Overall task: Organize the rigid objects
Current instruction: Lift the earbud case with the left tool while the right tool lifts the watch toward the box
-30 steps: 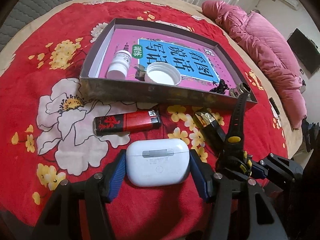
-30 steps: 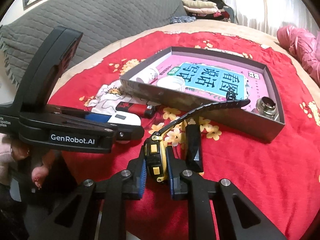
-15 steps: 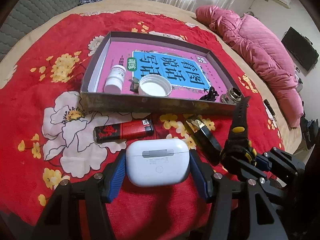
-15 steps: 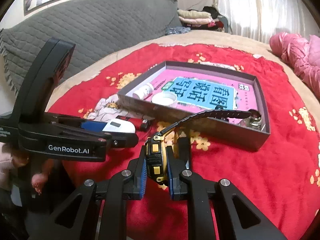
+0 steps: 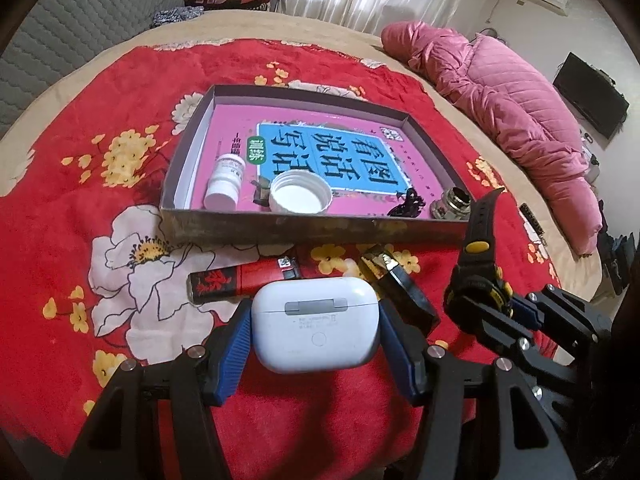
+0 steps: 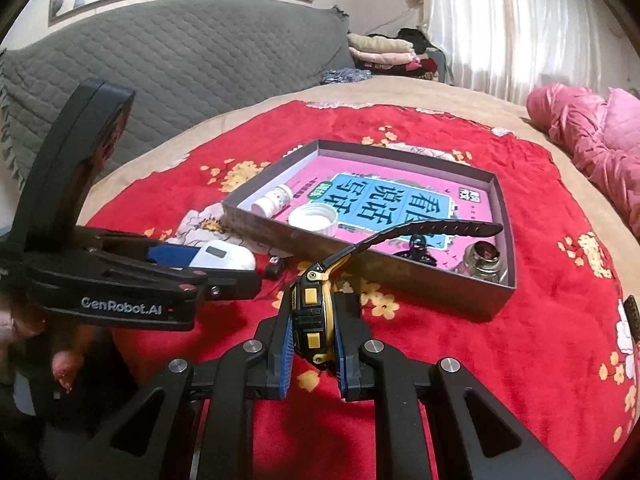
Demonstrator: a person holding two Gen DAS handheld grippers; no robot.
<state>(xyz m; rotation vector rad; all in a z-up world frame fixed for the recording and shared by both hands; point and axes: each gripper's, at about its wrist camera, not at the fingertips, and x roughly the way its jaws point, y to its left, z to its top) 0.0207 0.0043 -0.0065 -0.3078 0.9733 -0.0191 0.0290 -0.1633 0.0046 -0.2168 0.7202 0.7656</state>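
My left gripper (image 5: 316, 334) is shut on a white earbuds case (image 5: 315, 323) and holds it above the red blanket, short of the box. My right gripper (image 6: 313, 338) is shut on a black and yellow wristwatch (image 6: 312, 312), its strap (image 6: 436, 227) sticking out toward the box; the watch also shows in the left wrist view (image 5: 478, 272). The grey cardboard box (image 5: 304, 227) holds a white pill bottle (image 5: 226, 182), a white jar lid (image 5: 300, 197), a black clip (image 5: 408, 206) and a small metal and glass jar (image 5: 454, 204). The box also shows in the right wrist view (image 6: 420, 276).
A red lighter (image 5: 244, 280) and a black and gold rectangular object (image 5: 396, 280) lie on the blanket in front of the box. A pink quilt (image 5: 504, 108) lies along the bed's right side. A grey quilted sofa (image 6: 180, 64) stands behind.
Both grippers have risen and pulled back from the blanket, each carrying its object. The box and loose items look farther away and lower.
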